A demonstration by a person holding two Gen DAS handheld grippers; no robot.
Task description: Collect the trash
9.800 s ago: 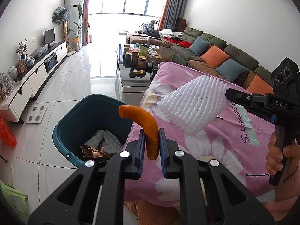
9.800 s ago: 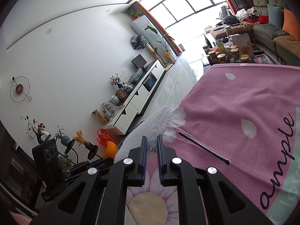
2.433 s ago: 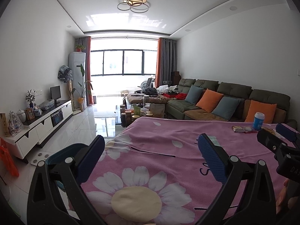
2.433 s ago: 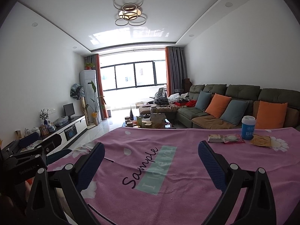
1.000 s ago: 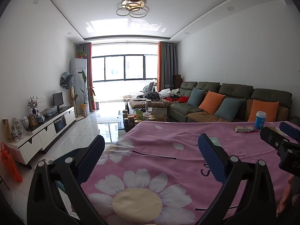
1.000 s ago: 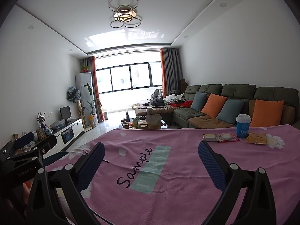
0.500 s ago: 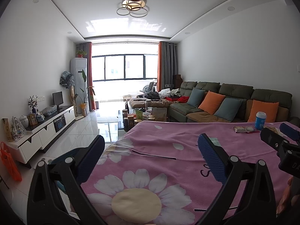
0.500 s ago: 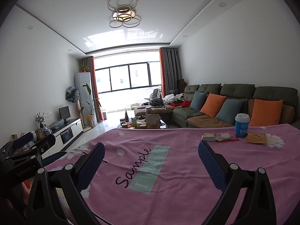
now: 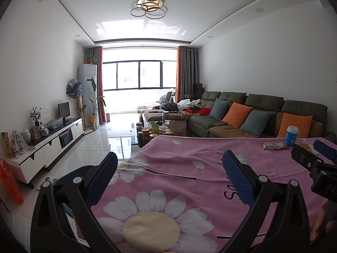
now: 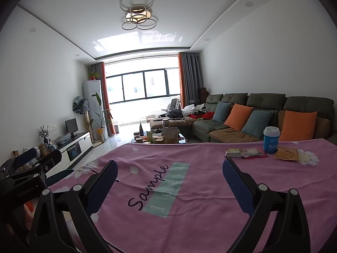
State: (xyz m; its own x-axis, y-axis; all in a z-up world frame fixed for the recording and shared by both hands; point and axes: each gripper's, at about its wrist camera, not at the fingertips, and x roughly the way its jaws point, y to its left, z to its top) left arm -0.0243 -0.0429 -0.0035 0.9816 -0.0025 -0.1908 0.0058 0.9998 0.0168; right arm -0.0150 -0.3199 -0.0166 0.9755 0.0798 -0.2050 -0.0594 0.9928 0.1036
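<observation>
**Both my grippers wide apart and empty above the pink table**

I hold my left gripper and my right gripper level over a pink flowered tablecloth, each with jaws spread wide and nothing between them. The trash lies at the far right of the table: a red-and-clear wrapper and a crumpled brown wrapper, with a blue cup with a white lid standing between them. A dark teal bin sits on the floor just off the table's left edge, partly hidden behind my left finger. Beyond is a green sofa with orange and blue cushions.
</observation>
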